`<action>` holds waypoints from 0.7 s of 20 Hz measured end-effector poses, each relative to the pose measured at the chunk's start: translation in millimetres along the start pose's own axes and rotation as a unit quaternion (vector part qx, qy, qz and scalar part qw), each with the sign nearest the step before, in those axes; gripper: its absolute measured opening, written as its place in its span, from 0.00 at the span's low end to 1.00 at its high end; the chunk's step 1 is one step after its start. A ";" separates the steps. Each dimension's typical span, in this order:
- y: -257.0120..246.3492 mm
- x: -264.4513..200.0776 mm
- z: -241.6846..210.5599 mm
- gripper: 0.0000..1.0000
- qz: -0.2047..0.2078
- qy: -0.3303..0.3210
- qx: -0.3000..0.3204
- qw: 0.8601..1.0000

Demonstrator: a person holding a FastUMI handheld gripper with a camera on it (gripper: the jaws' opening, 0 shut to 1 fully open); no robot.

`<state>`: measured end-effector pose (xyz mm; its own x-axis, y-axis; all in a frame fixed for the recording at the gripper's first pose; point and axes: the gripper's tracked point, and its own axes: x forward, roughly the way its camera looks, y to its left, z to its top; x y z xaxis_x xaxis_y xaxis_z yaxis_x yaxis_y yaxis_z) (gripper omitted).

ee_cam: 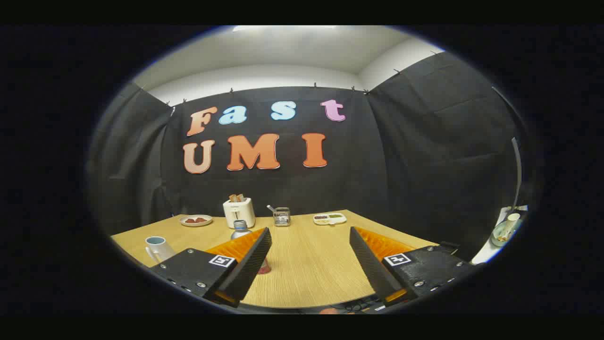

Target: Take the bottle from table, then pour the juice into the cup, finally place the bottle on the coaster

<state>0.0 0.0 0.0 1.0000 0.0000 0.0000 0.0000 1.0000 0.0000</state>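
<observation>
Tongs [310,252] wide open, holding nothing. Bottle [240,228] stands just behind the left finger, mostly hidden, w/ capless neck showing. Looks rigid, prob light but slick; grab mid-body, keep upright so juice stays in. Cup [157,246] near the desk's [306,264] left edge, contents can't tell. Far edge: plate [196,220] w/ red bits, toaster [239,212] w/ bread.

Gripper [310,255] fingers spread wide, nothing between them, above table [306,264]. Bottle [240,229] upright behind left finger, partly hidden. Cup [157,247] near table's left edge. Toaster [239,212], plate [196,220], tray [330,218] along far edge.
</observation>
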 end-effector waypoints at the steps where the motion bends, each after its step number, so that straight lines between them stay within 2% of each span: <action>1: 0.2 0.5 -1.6 0.99 0.000 0.002 -0.003 1.000; 14: 21.8 5.1 -0.9 0.99 0.015 0.005 -0.009 1.000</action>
<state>5.1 21.8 -0.9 0.9995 0.0306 -0.0110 -0.0308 0.9994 -0.0184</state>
